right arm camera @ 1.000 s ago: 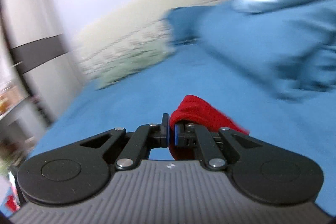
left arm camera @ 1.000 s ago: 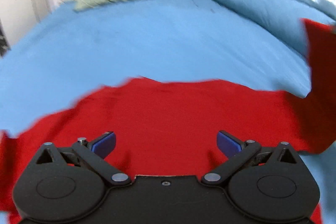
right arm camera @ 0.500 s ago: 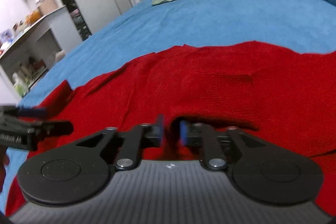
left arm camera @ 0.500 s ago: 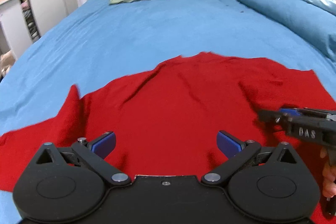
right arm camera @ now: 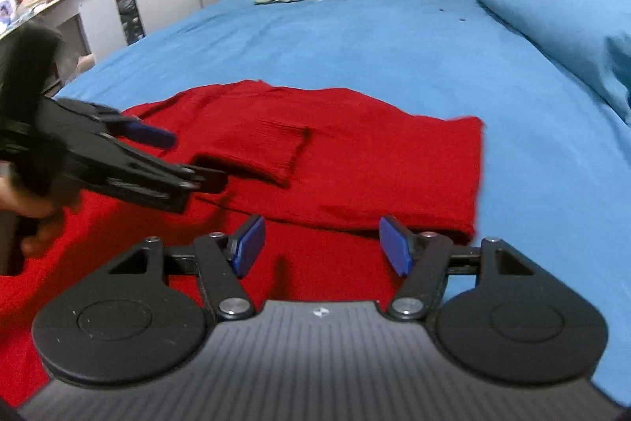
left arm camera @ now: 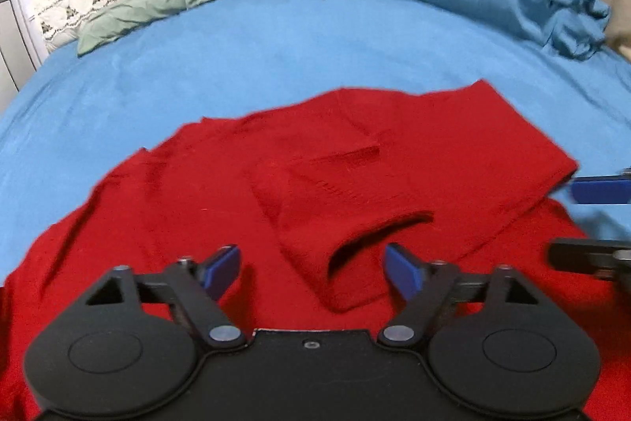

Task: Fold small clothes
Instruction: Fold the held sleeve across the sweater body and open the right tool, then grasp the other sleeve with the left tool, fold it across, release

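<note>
Both the left gripper (left arm camera: pixel 313 267) and right gripper (right arm camera: pixel 323 243) hang spread apart over the red sweater (left arm camera: pixel 394 152). Its near edge is cut off behind them.

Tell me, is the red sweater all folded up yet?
Not yet. One side of the red sweater is already folded over, with a sleeve lying on top. Nothing is in hand: the left gripper and right gripper are both open above it. The other side lies spread out, unfolded.

Left gripper (left arm camera: pixel 313 265), fingers (left arm camera: pixel 221 269) spread, above red garment (left arm camera: pixel 434 152).
</note>
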